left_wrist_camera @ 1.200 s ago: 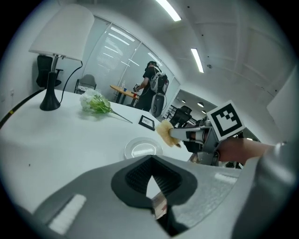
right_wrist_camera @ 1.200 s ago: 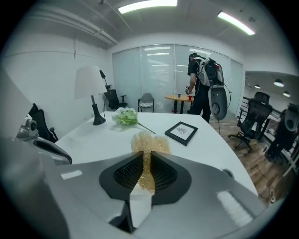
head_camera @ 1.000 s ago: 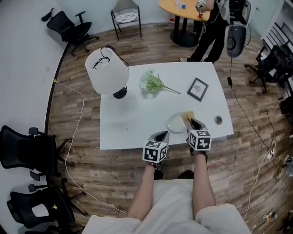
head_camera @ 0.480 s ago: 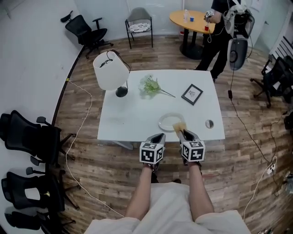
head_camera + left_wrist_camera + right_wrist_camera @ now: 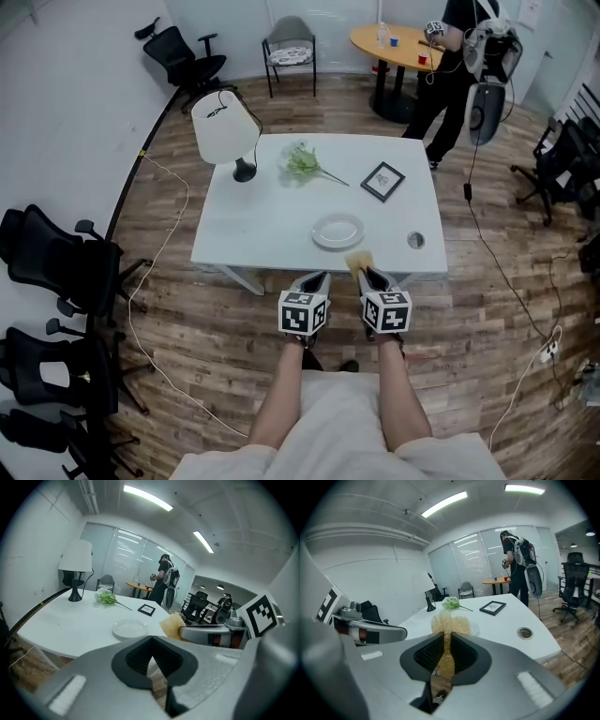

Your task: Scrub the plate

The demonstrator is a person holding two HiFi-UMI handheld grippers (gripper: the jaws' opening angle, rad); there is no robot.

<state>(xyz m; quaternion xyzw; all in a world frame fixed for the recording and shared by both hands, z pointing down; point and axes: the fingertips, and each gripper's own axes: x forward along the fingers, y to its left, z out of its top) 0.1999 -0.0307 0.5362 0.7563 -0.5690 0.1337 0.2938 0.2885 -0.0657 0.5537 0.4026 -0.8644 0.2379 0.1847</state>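
A round white plate [image 5: 337,231] lies near the front of the white table [image 5: 253,234]; it also shows in the left gripper view as the plate [image 5: 130,629]. My right gripper [image 5: 368,275] hangs at the table's near edge, shut on a yellow mesh scrubber [image 5: 358,261], which is apart from the plate. In the right gripper view the scrubber [image 5: 449,624] fills the right gripper [image 5: 446,645] and hides most of the plate [image 5: 476,629]. My left gripper [image 5: 317,279] is beside it, off the table edge. The left gripper [image 5: 151,640] is shut with nothing in it.
A white lamp [image 5: 225,127] stands at the far left of the table, with a green sprig [image 5: 302,161], a framed picture [image 5: 382,180] and a cable grommet [image 5: 415,240]. Office chairs [image 5: 56,258] stand at the left. A person [image 5: 459,56] stands by a round yellow table [image 5: 398,42].
Both grippers have drawn back from the plate to the table's near edge, and the scrubber has come off the plate's right rim. The head view has backed away and shows more floor.
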